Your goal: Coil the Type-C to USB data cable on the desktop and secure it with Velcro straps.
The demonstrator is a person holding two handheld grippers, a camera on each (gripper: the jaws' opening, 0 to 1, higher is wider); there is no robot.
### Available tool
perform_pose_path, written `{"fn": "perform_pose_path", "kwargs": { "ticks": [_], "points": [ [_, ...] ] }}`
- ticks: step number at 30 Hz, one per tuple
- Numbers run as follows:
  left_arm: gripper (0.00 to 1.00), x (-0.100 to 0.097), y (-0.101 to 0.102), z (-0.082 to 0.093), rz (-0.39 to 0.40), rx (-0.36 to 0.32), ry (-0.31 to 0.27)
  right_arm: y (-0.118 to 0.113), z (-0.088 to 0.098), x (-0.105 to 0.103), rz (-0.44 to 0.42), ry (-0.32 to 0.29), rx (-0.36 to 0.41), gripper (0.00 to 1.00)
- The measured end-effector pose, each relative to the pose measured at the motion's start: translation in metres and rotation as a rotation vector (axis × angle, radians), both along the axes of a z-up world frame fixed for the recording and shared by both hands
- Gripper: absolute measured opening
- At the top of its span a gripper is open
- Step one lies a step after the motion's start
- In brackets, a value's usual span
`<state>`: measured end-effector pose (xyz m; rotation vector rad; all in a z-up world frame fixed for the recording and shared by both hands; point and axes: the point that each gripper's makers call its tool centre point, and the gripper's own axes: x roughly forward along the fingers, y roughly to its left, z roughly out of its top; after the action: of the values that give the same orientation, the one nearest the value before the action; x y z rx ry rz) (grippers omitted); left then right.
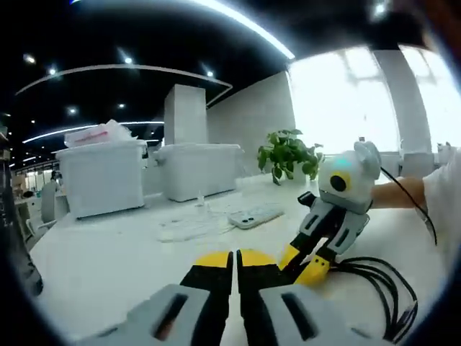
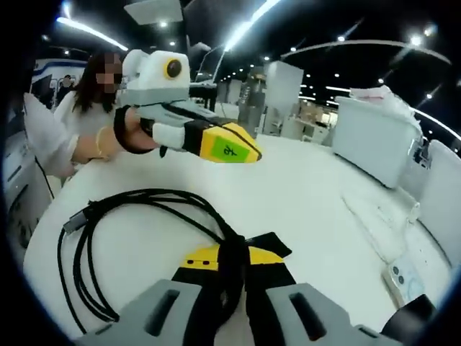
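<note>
Black cable (image 2: 137, 216); white desktop (image 2: 302, 194); yellow-tipped hand-held gripper (image 2: 234, 263); seemingly black strap (image 2: 268, 245).

Two low, close, opposed views sharing desktop (image 1: 108, 267) and cable (image 2: 144, 209)

Left gripper (image 1: 235, 261) jaws closed together, nothing between them, over white table (image 1: 108, 259). Right gripper (image 1: 306, 265) tips down at black coiled cable (image 1: 378, 288). Phone (image 1: 256, 215), potted plant (image 1: 288, 153), white bins (image 1: 101, 176) behind.
</note>
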<state>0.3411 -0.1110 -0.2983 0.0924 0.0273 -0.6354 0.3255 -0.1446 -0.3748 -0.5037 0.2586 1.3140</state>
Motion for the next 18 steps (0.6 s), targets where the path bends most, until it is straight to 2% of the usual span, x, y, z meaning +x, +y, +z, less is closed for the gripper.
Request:
{"fn": "perform_pose_path", "kwargs": {
  "ticks": [3,5,8,11,14,15,18],
  "points": [
    [0.06,0.001,0.013,0.015,0.049,-0.004,-0.050,0.010,0.008,0.000,0.036,-0.049,-0.025,0.05],
    [0.06,0.001,0.025,0.029,0.089,-0.017,-0.088,0.025,0.025,0.010,0.016,-0.094,0.033,0.05],
    [0.06,-0.004,0.043,0.060,0.149,-0.040,-0.186,0.045,0.048,0.026,-0.027,-0.107,0.109,0.04],
    [0.06,-0.010,0.055,0.079,0.185,-0.076,-0.258,0.073,0.061,0.042,-0.014,-0.106,0.117,0.04],
    [0.06,-0.008,0.064,0.079,0.208,-0.090,-0.253,0.094,0.062,0.054,-0.001,-0.122,0.116,0.04],
    [0.06,-0.005,0.065,0.075,0.206,-0.094,-0.235,0.101,0.053,0.056,0.027,-0.104,0.089,0.05],
    [0.06,0.002,0.069,0.059,0.225,-0.079,-0.186,0.105,0.035,0.067,0.014,-0.074,0.058,0.07]
  ]
}}
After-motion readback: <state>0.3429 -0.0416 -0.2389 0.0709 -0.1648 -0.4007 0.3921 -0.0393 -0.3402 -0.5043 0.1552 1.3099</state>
